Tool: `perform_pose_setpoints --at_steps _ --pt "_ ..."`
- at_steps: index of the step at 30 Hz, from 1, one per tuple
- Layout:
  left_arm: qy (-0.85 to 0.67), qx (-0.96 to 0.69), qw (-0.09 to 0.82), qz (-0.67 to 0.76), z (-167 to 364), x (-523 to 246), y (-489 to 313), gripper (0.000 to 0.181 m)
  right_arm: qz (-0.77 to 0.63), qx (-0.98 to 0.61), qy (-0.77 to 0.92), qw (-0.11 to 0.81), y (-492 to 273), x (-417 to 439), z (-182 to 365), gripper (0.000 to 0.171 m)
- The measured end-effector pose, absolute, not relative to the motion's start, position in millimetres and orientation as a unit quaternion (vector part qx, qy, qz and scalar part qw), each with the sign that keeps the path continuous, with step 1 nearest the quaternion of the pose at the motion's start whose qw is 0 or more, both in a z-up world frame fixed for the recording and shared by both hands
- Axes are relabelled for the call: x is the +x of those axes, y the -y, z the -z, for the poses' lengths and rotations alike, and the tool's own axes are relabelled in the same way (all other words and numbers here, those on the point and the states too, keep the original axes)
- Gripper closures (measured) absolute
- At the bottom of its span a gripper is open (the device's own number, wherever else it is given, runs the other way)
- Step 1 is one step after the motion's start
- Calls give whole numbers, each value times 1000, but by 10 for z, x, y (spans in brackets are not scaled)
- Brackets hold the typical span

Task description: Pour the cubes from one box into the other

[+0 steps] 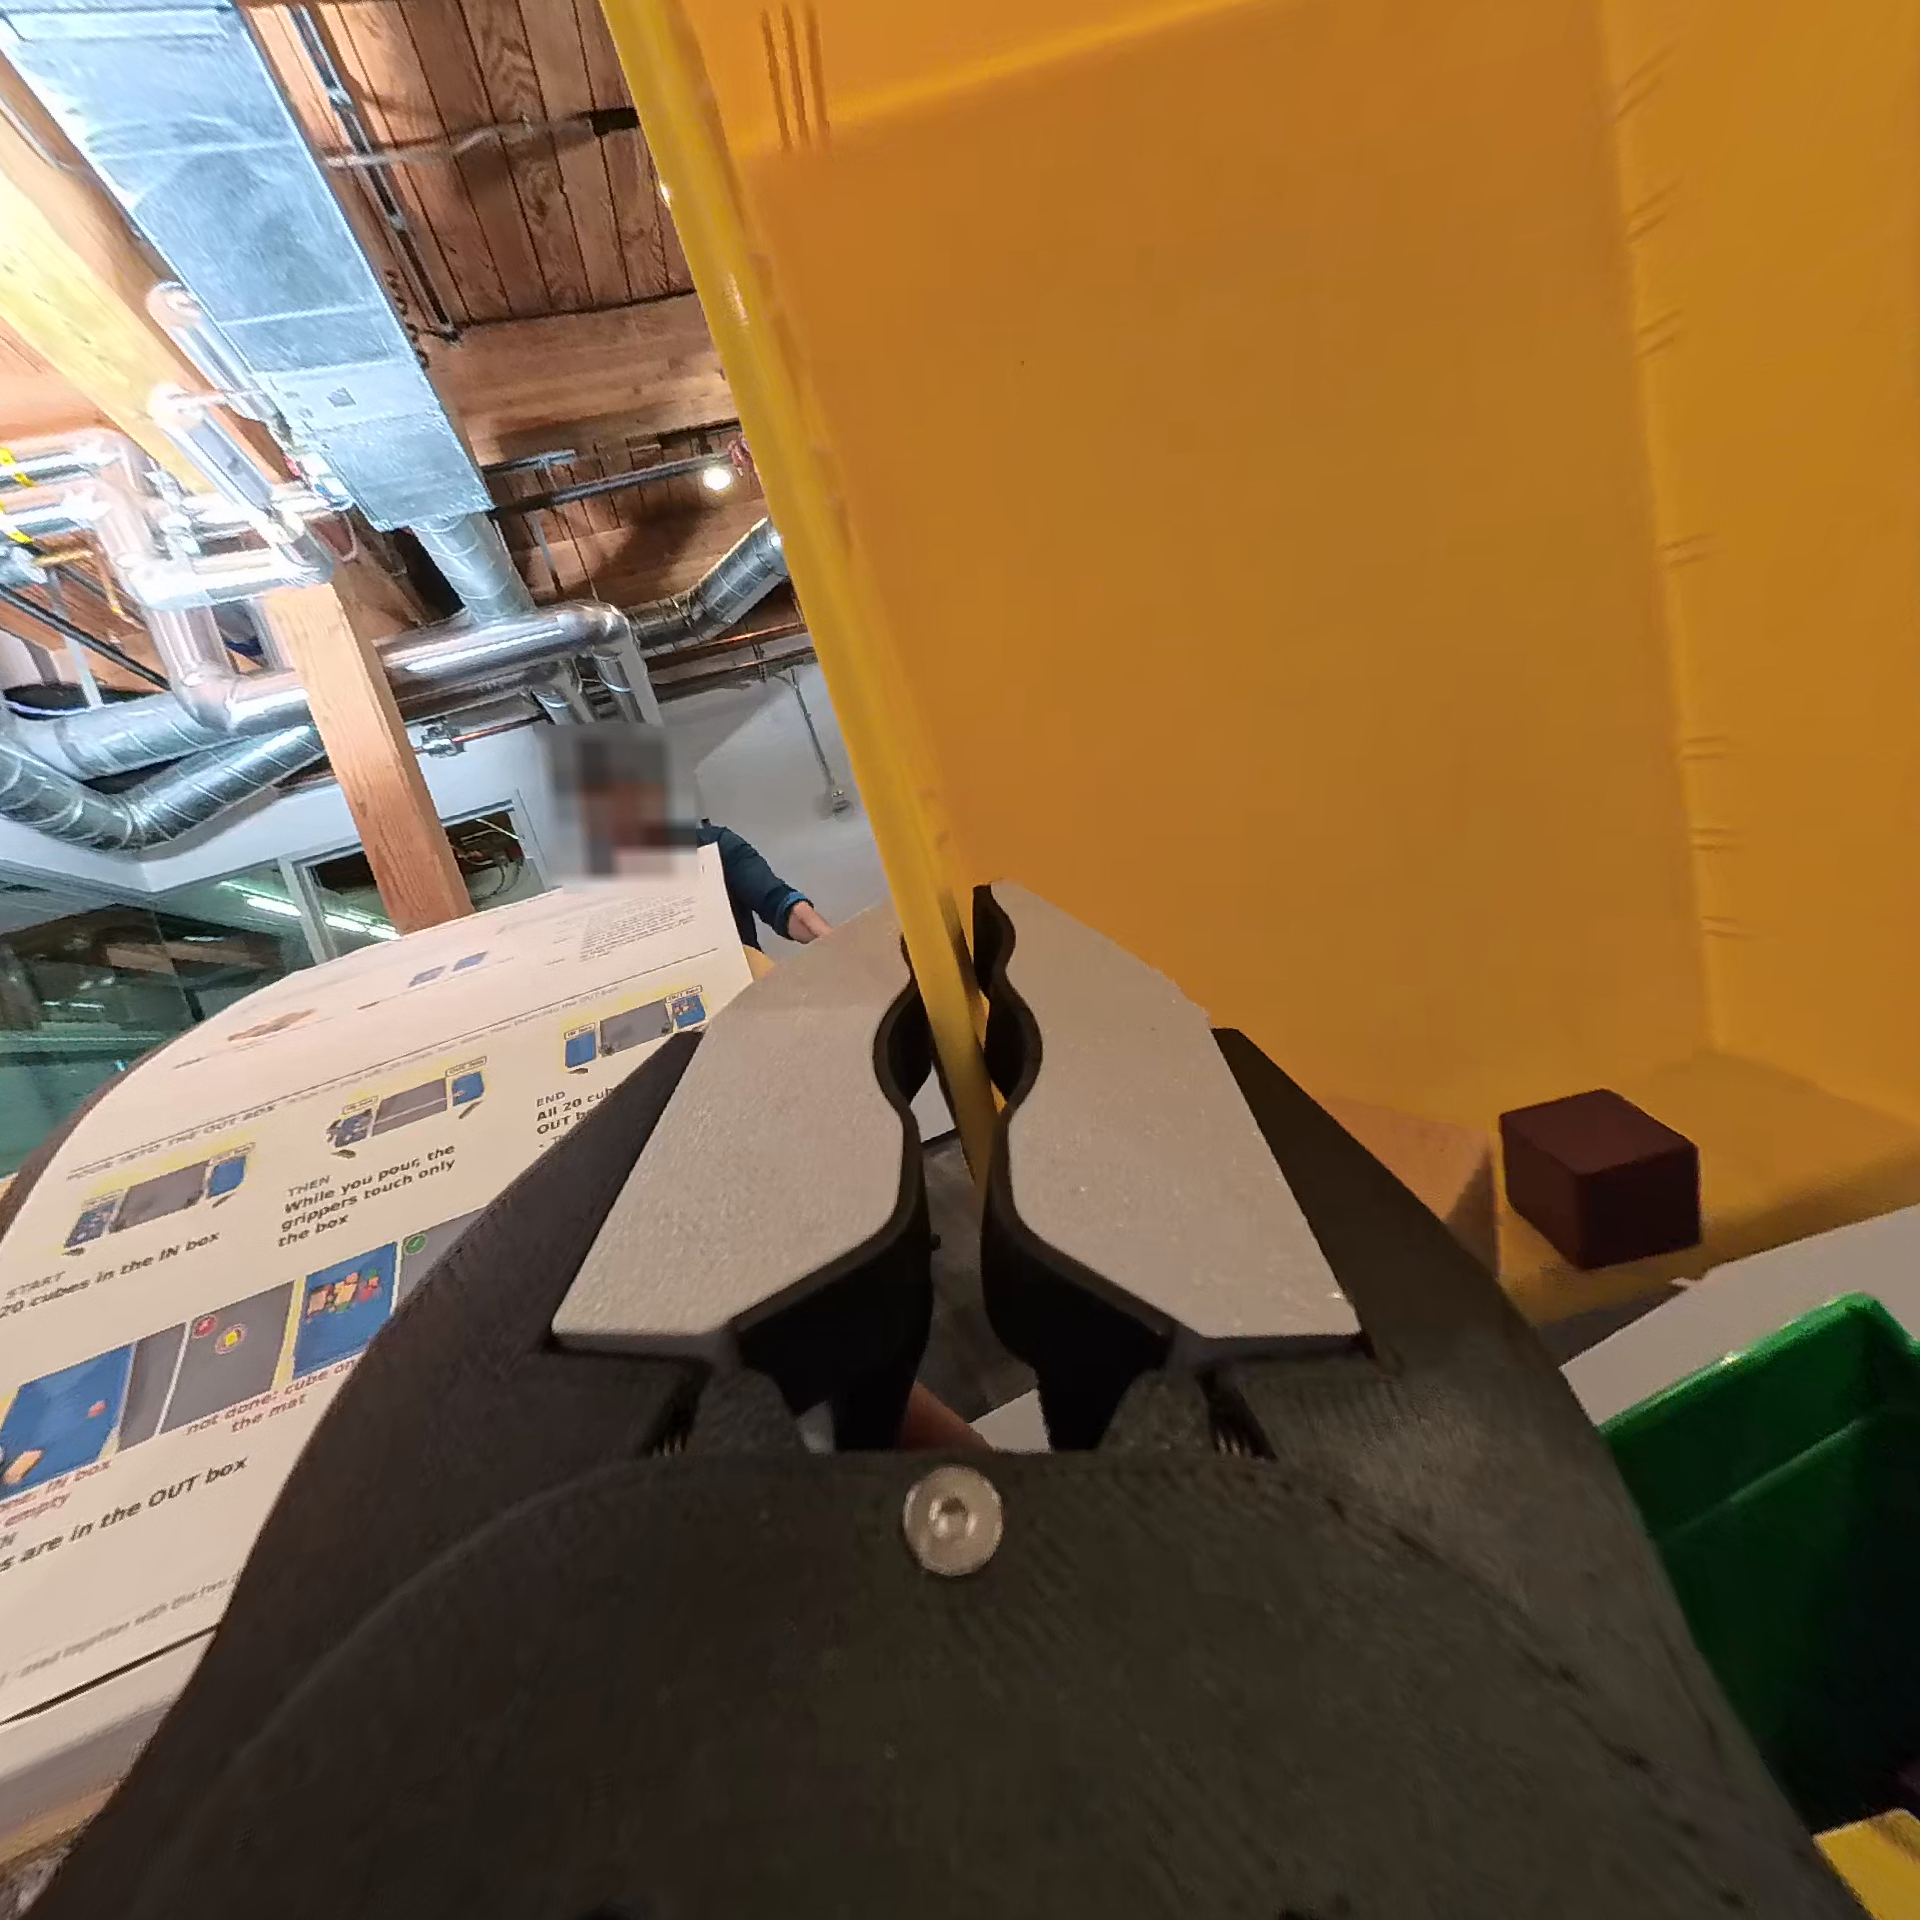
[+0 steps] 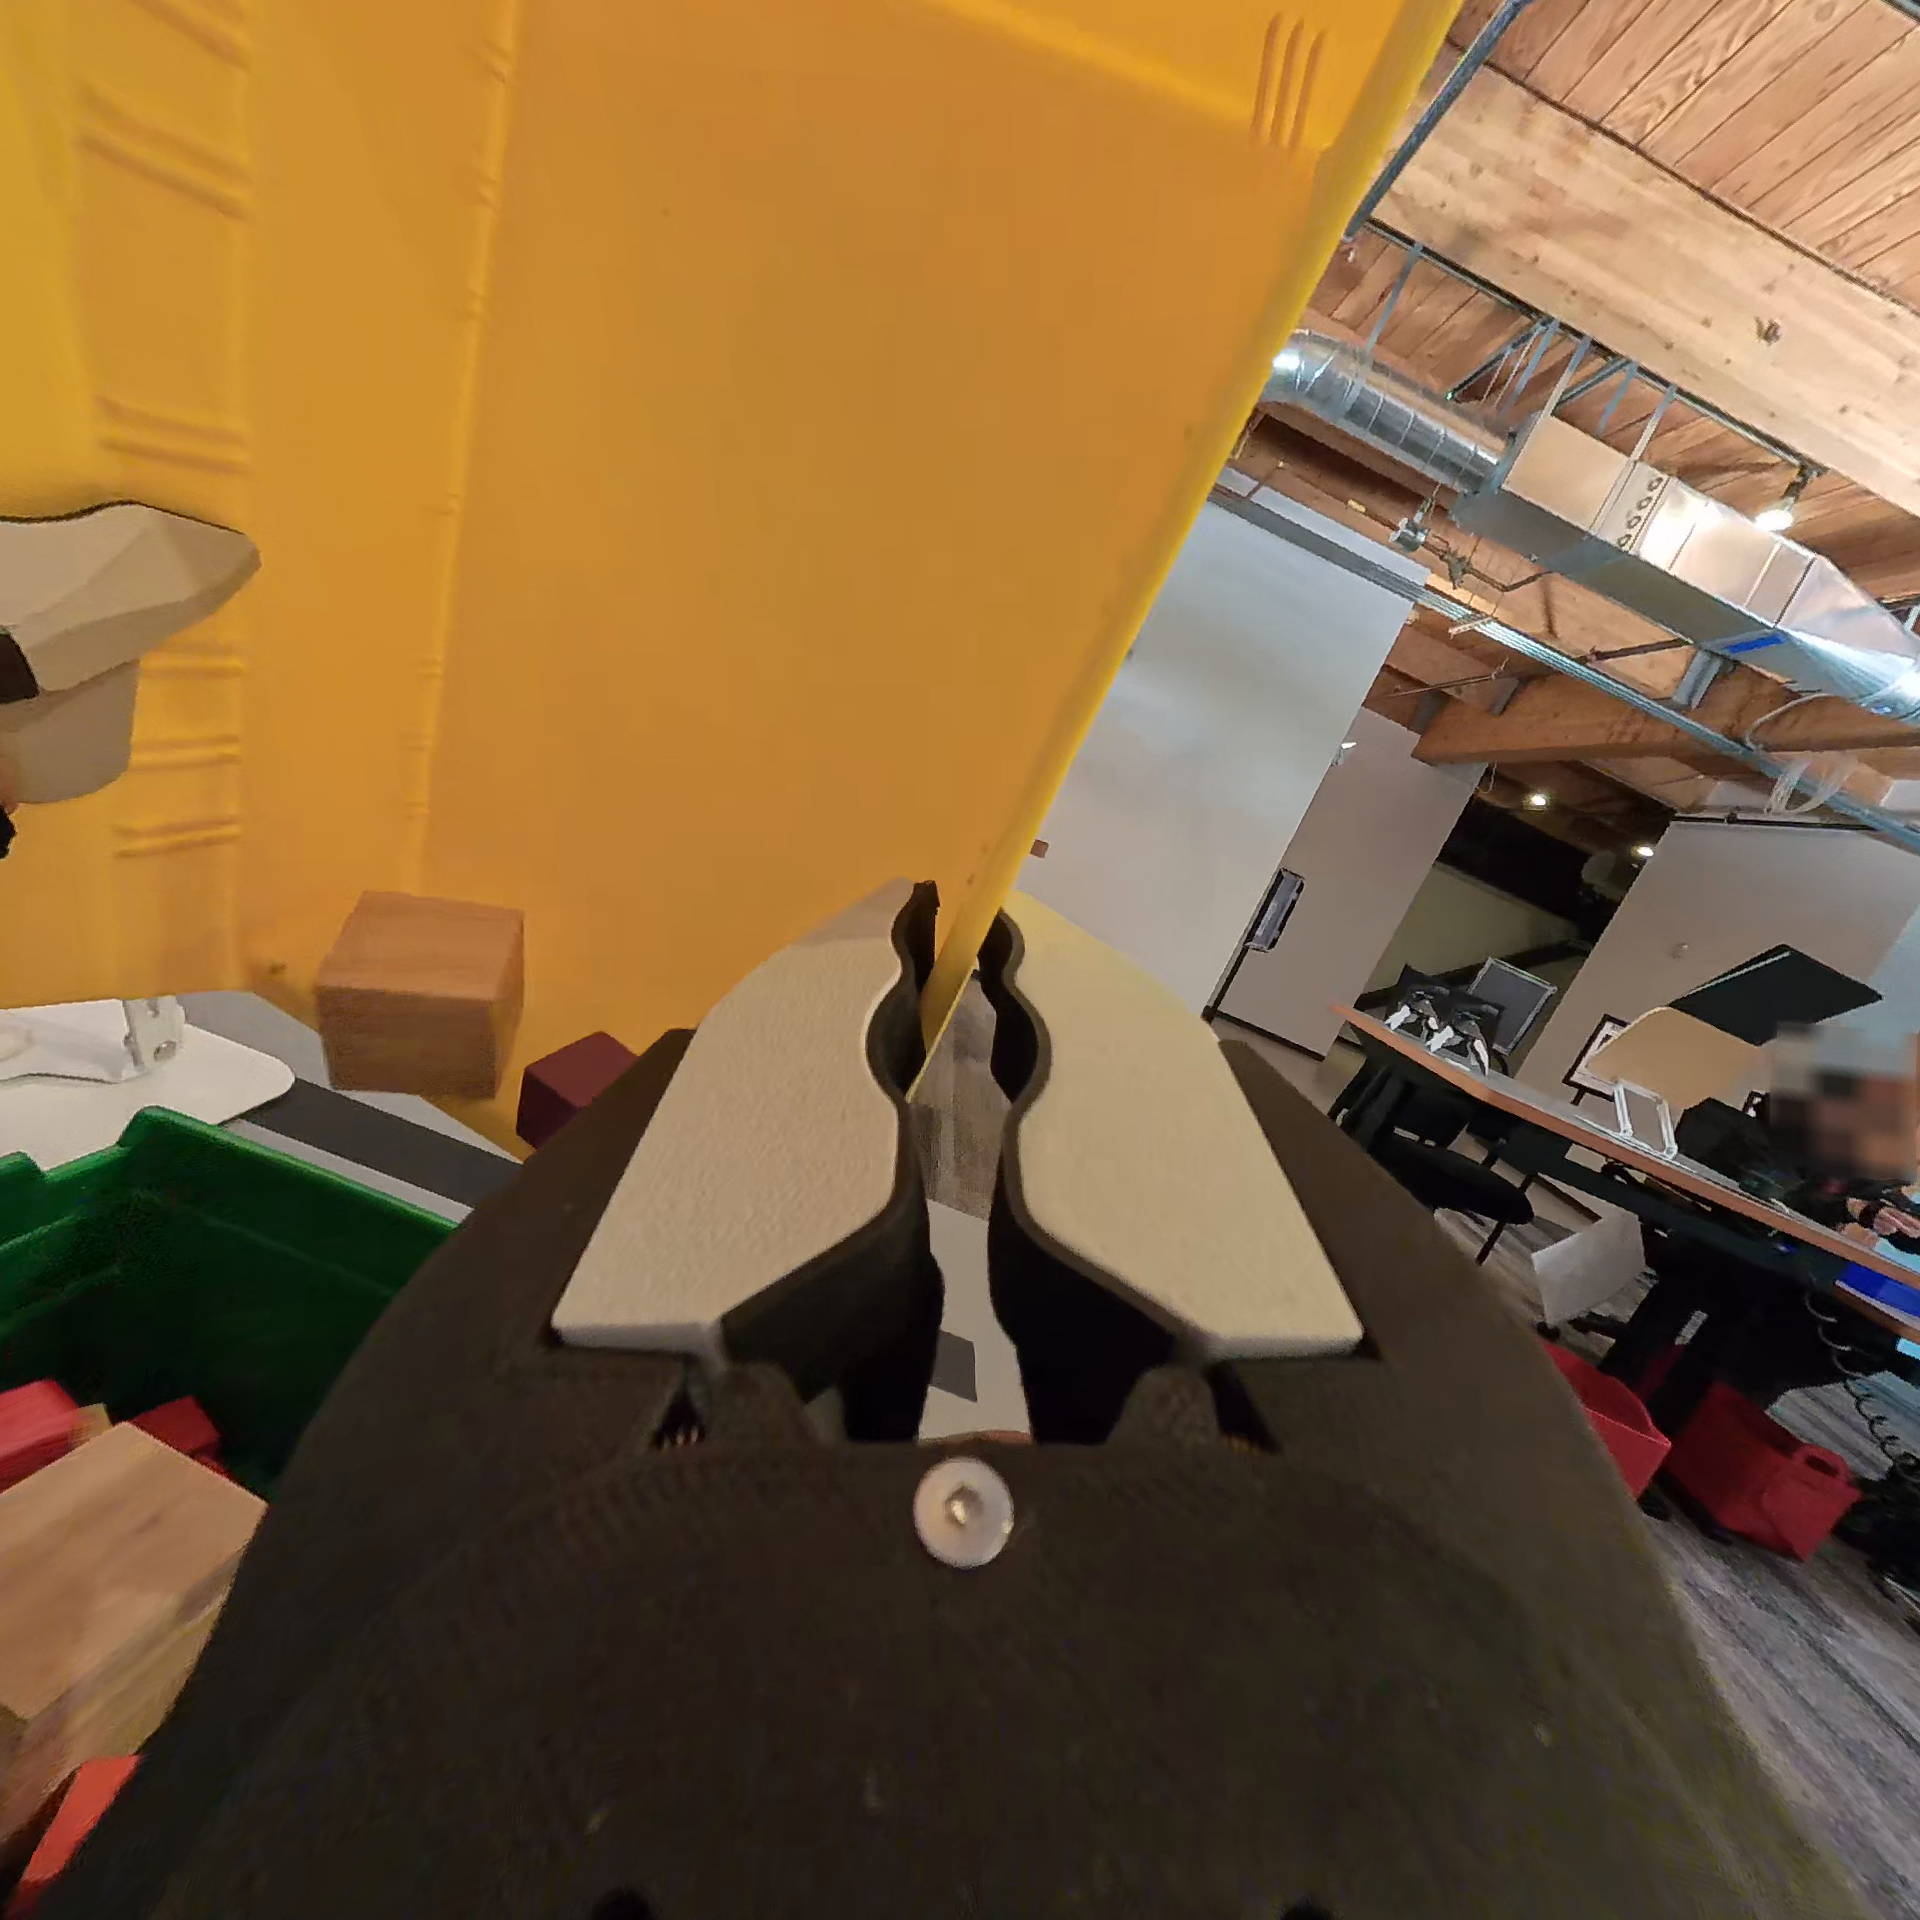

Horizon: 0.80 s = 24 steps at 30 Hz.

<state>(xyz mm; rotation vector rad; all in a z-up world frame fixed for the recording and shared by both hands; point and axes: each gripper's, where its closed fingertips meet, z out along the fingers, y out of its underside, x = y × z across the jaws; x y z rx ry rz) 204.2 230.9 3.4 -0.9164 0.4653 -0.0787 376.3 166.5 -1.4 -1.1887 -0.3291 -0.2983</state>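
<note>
The yellow box (image 1: pixel 1247 520) is held tipped steeply above the worktop (image 2: pixel 125 1060), its open mouth turned down toward the green box (image 2: pixel 208 1247). It is gripped on two opposite walls: the left hand-held gripper (image 1: pixel 961 997) is closed narrowly on one thin wall edge, and the right hand-held gripper (image 2: pixel 956 977) is clamped on the other.

The pouring step is judged to be under way and near its end. Red and wooden cubes (image 2: pixel 94 1558) are already seen in the green box. A wooden cube (image 2: pixel 421 992) and a dark red cube (image 1: pixel 1600 1179) are seen at the yellow box's lower lip.

More tilt or a slight shake is likely called for next, with both grips kept firm and the lip kept over the green box.
</note>
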Motion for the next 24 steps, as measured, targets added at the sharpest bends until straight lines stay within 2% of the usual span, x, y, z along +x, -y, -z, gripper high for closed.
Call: perform_pose_setpoints --at_steps 24 --pt "-240 -505 825 76 -131 1959 -2302 176 134 -597 168 773 -1575 3658 -149 167"
